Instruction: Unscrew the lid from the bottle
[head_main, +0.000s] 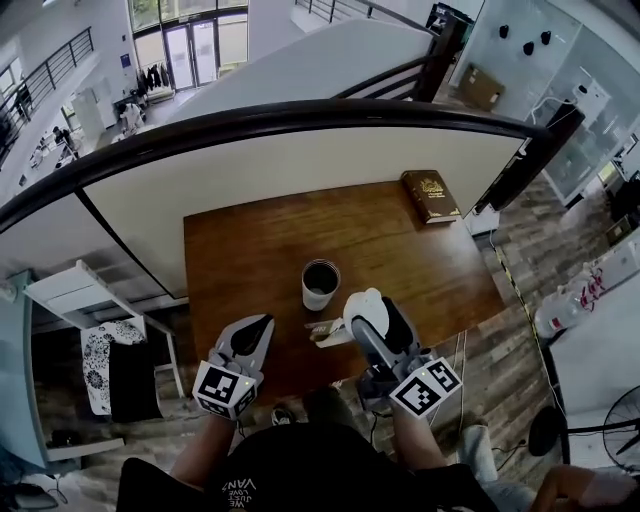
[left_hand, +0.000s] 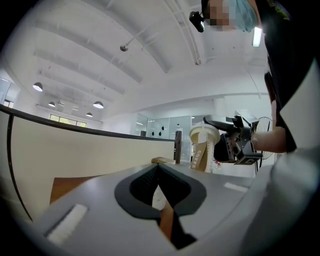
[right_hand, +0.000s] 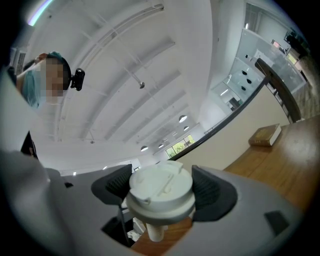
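Note:
My right gripper (head_main: 372, 318) is shut on a paper coffee cup (head_main: 366, 305) with a white lid, held tilted above the table's near edge. In the right gripper view the white lid (right_hand: 160, 184) fills the gap between the dark pads (right_hand: 210, 187) of that gripper (right_hand: 162, 194). In the left gripper view the same cup (left_hand: 202, 149) shows at the right, brown print on its side. My left gripper (head_main: 256, 328) hovers to the cup's left, apart from it, jaws shut with nothing between them (left_hand: 158, 172).
A white open cup (head_main: 321, 284) with a dark inside stands mid-table on the brown wooden table (head_main: 250, 250). A small pale object (head_main: 325, 331) lies just in front of it. A brown book (head_main: 431, 195) lies at the far right corner. A railing runs behind.

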